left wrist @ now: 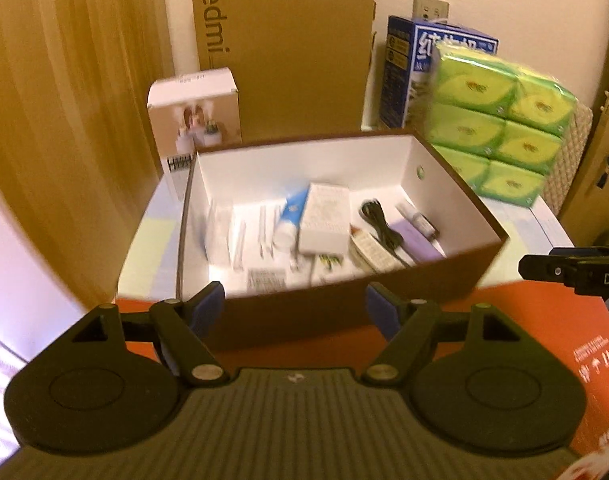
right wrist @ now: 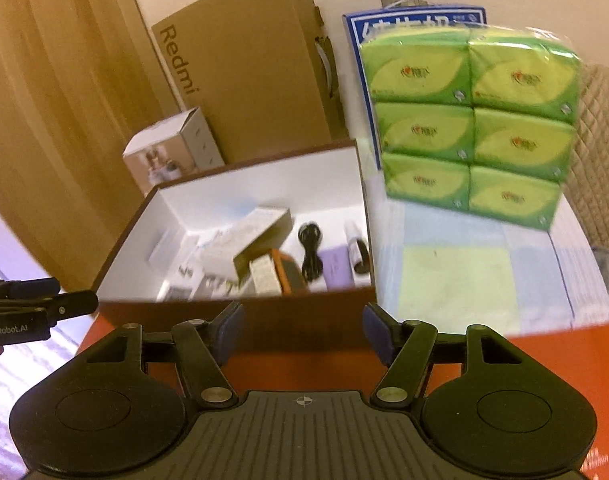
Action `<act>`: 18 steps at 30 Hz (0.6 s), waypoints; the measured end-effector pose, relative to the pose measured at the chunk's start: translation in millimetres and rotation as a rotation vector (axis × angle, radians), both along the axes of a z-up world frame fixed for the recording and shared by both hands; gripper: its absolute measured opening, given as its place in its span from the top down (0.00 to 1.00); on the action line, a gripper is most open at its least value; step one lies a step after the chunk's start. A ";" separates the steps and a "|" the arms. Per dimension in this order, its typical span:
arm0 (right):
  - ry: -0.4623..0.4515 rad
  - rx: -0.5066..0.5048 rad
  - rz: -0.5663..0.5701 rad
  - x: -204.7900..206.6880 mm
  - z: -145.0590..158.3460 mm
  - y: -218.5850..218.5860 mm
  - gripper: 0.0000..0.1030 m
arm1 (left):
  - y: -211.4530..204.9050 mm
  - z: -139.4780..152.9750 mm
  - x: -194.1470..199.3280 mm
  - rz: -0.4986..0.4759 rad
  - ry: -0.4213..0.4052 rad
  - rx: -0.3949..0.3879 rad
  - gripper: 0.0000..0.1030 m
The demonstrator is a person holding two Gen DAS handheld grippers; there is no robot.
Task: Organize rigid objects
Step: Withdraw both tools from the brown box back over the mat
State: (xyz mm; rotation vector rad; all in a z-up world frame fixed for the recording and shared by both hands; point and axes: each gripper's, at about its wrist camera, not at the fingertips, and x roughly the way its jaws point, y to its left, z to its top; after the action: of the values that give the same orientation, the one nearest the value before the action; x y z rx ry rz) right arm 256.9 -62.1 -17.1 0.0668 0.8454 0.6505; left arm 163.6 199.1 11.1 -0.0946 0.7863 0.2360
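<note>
Brown box (left wrist: 336, 308), packed w/ small items, sits frame center, just beyond both tongs: left gripper (left wrist: 294, 308) and right gripper (right wrist: 302, 330) hang released, nothing btwn pads, over orange surface (left wrist: 524, 320).

Warm, yellowish indoor light is filling both views, fairly dim. The white inside of the box (left wrist: 304, 160) is glaring brightest, washing out the items (left wrist: 324, 220) within. Motion blur is smearing the tissue packs (right wrist: 472, 120) and box contents. Fisheye distortion is bending the door (left wrist: 64, 120), and corners are going black.
</note>
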 end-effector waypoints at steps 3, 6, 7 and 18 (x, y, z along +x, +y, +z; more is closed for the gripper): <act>0.005 -0.011 0.010 -18.7 -0.1 -10.4 0.39 | -15.1 -1.7 -20.9 0.003 0.010 -0.014 0.28; 0.010 -0.023 0.015 -39.5 -0.8 -22.7 0.39 | -30.1 -1.7 -38.4 0.009 0.015 -0.018 0.28; 0.016 -0.026 0.017 -46.5 -1.1 -26.9 0.39 | -36.4 -1.8 -45.8 0.011 0.016 -0.022 0.28; 0.069 -0.041 0.042 -116.9 -3.4 -79.6 0.39 | -104.0 -9.3 -107.3 0.006 0.052 -0.048 0.28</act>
State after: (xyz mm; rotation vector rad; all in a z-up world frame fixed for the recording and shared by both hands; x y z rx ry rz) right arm 139.9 -141.7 -20.6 0.0345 0.9280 0.6732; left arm 56.2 95.1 1.8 -0.1365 0.8432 0.2262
